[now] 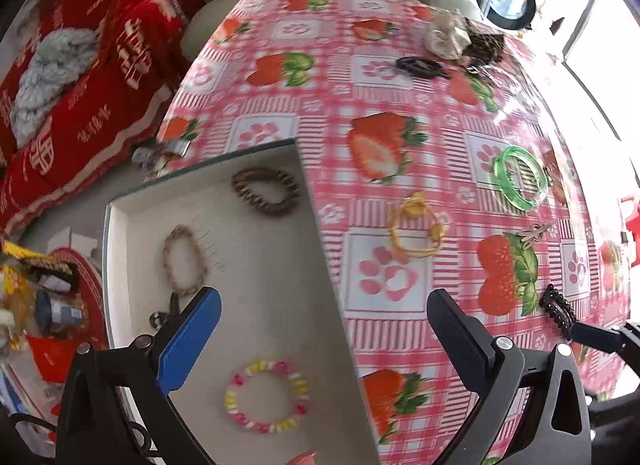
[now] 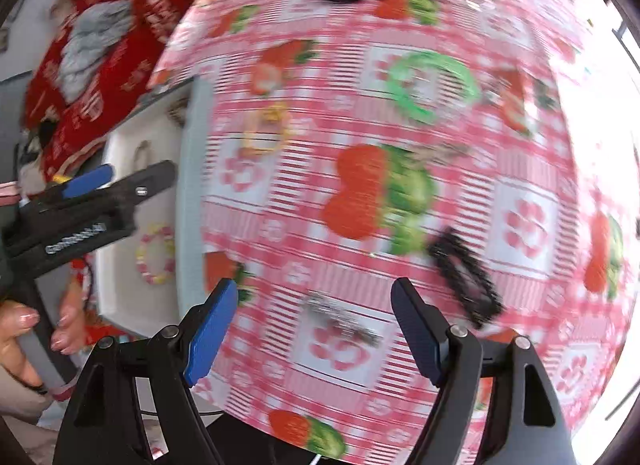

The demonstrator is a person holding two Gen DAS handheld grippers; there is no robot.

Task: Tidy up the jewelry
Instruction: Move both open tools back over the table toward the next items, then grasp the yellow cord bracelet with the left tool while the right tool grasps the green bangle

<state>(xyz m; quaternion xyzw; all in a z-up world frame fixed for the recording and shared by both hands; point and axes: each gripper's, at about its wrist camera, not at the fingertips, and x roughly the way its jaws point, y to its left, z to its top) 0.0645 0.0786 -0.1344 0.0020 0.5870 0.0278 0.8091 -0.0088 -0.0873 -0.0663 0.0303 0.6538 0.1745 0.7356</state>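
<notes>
Sorting step, between picks: left tool (image 1: 324,329) and right tool (image 2: 314,329) both apart, empty; next, clamping the black hair clip (image 2: 464,281) just right of the right tool.

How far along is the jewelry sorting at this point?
Partly done. The tray already holds three bracelets, including a pastel bead bracelet. Nothing is in hand: the left hand-held gripper and right hand-held gripper are both open and empty. Left on the tablecloth: green bangle, yellow bracelet, black hair clip.

Both wrist views steeply down, tablecloth (image 1: 400,77) shared.
</notes>
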